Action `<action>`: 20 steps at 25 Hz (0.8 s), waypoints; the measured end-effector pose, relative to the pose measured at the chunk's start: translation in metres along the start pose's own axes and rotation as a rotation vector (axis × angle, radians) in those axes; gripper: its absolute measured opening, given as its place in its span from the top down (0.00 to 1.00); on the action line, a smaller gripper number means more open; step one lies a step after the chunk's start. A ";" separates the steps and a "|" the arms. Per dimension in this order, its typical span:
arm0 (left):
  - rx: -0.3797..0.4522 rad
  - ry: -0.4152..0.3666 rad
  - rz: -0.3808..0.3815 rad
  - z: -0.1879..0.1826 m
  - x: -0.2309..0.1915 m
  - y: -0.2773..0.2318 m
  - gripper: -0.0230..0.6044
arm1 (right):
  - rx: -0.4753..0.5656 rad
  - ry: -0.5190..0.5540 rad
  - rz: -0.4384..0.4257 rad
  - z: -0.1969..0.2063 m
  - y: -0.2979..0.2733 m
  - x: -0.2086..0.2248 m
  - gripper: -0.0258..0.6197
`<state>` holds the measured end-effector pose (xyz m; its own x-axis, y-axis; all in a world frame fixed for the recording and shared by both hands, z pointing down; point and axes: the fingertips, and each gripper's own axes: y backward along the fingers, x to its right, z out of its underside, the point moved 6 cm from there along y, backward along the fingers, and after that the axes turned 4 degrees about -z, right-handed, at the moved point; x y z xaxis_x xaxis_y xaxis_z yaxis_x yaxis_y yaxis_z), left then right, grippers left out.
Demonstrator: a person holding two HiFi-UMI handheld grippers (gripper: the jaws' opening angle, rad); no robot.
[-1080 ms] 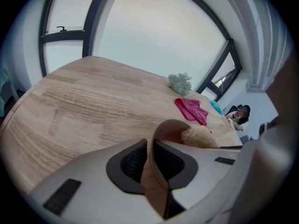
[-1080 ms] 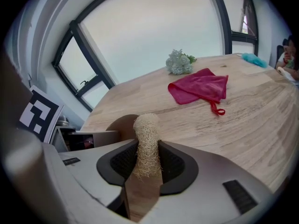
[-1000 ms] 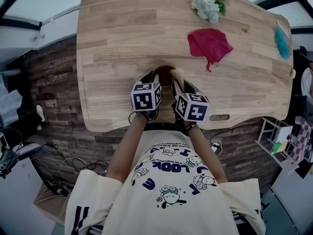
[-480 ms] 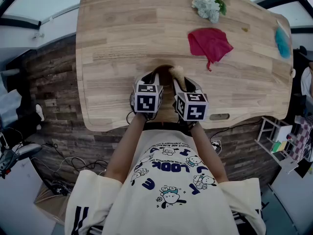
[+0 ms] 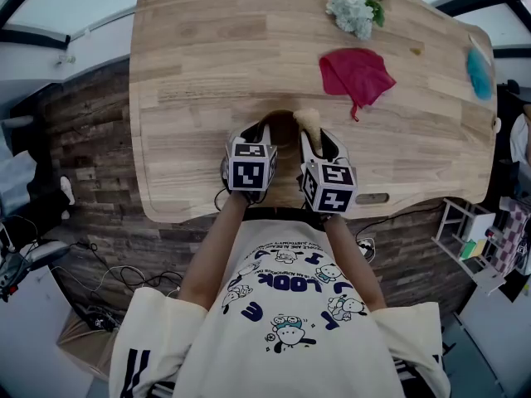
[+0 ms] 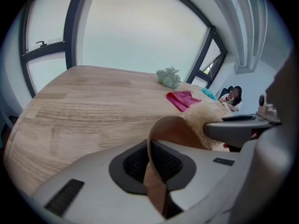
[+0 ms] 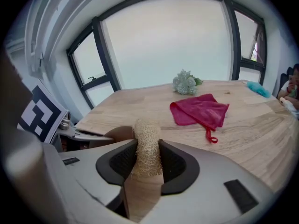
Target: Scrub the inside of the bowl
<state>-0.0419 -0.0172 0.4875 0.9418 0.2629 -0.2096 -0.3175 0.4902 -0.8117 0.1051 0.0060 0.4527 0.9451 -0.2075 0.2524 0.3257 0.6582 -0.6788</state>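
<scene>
Clamping down, my left gripper (image 6: pixel 153 164) has just been closing its jaws, which now pinch the wooden bowl (image 6: pixel 175 129) by its rim at the table's (image 5: pixel 207 73) near edge. My right gripper (image 7: pixel 147 164) grips the loofah scrubber (image 7: pixel 146 141) at the bowl's rim. With the bowl steadied, scrubbing inside can likely begin.

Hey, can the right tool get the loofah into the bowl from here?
Probably yes: the right tool holds the loofah at the edge of the bowl, and the left tool, its jaws just closed on the rim, leaves the inside open.
</scene>
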 end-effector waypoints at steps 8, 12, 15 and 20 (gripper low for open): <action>0.013 0.021 -0.003 0.000 -0.002 0.000 0.90 | 0.004 0.311 -0.119 -0.024 0.007 -0.028 0.76; 0.012 0.018 -0.007 0.000 -0.001 0.000 0.90 | -0.080 0.364 -0.170 -0.012 -0.007 -0.039 0.76; 0.002 0.015 -0.007 -0.001 0.000 0.001 0.90 | -0.137 0.363 -0.194 -0.002 -0.016 -0.044 0.76; 0.000 0.017 -0.010 -0.001 0.000 0.000 0.90 | -0.179 0.372 -0.190 0.004 -0.024 -0.045 0.75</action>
<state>-0.0415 -0.0177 0.4866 0.9465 0.2438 -0.2113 -0.3086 0.4930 -0.8135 0.0543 0.0024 0.4604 0.8022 -0.5801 0.1410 0.4627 0.4549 -0.7609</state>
